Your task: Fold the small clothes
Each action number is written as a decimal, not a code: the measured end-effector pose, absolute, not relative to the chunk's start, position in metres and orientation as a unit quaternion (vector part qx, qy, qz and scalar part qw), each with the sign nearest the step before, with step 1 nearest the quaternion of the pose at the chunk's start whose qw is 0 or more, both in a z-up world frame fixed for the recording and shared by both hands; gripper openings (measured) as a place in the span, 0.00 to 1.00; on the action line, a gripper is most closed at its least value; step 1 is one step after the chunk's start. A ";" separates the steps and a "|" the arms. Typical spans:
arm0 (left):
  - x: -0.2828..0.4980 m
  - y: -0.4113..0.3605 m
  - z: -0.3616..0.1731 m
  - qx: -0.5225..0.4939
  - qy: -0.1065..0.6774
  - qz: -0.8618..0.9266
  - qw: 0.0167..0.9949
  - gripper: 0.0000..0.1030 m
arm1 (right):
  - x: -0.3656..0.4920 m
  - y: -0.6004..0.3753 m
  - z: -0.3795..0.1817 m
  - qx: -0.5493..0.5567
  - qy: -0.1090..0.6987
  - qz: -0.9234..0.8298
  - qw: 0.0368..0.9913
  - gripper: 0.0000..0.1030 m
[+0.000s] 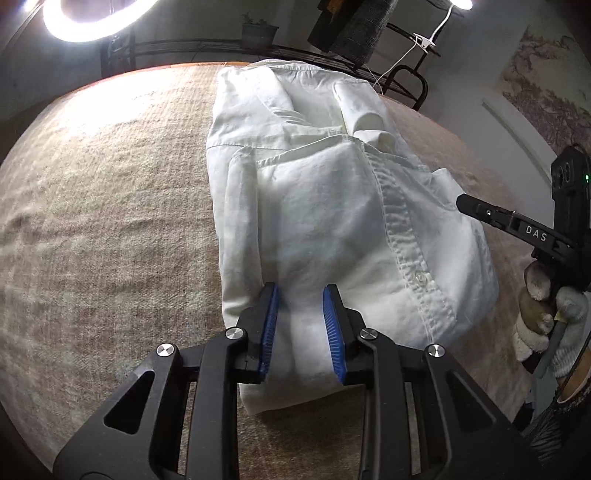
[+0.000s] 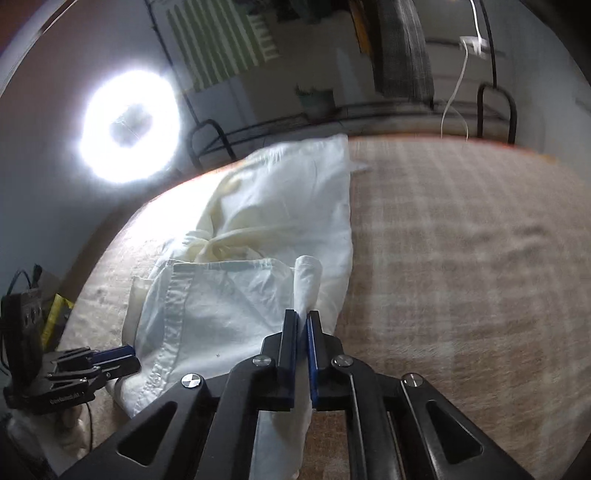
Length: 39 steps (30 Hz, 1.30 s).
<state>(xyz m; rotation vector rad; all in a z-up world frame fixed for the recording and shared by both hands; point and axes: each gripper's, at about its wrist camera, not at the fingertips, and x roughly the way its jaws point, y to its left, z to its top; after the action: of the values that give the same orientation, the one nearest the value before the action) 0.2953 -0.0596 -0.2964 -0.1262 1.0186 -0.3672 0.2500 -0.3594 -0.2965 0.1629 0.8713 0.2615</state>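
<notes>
While the white shirt (image 1: 332, 206) lies partly folded on the beige woven cloth (image 1: 110, 206) that covers the table, both grippers are at its near edge. The left gripper (image 1: 301, 295) has its blue pads (image 1: 271, 325) spread apart with a band of shirt fabric running between them; the pads sit a little off the cloth on either side, so it looks released rather than pinching. Seen from the right wrist, the right gripper (image 2: 303, 325) has its jaws drawn nearly together on a narrow rolled fold of the shirt (image 2: 229, 295), which passes between the pads and hangs down below them. The shirt's button placket runs down its right half in the left wrist view, one button plainly visible, and the upper part of the garment stretches toward the far edge of the table. A ring light (image 2: 129, 125) glares from beyond the table, and a black metal rack (image 1: 280, 51) with a small potted plant (image 1: 258, 31) stands behind. The person's gloved right hand (image 1: 543, 314) shows at the edge of the left wrist view.
</notes>
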 end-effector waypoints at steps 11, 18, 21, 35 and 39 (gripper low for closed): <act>0.269 -0.038 -0.236 -0.065 0.418 -0.156 0.893 0.26 | 0.216 -0.354 -0.244 0.064 0.385 0.128 0.912 0.25; 0.236 -0.034 -0.199 -0.071 0.405 -0.154 0.898 0.26 | 0.172 -0.337 -0.216 0.021 0.372 0.142 0.917 0.31; 0.220 -0.047 -0.198 -0.050 0.402 -0.154 0.901 0.26 | 0.157 -0.332 -0.217 0.012 0.368 0.137 0.920 0.27; 0.238 -0.078 -0.286 0.000 0.459 -0.158 0.875 0.26 | 0.184 -0.293 -0.281 -0.043 0.453 0.141 0.879 0.21; 0.236 -0.068 -0.292 0.003 0.458 -0.176 0.871 0.26 | 0.189 -0.317 -0.313 -0.015 0.492 0.121 0.862 0.16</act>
<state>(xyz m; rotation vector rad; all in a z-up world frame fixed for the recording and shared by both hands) 0.2358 -0.0679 -0.2918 0.0067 0.9577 -0.3686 0.1895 -0.3175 -0.3134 -0.0316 1.0322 0.2534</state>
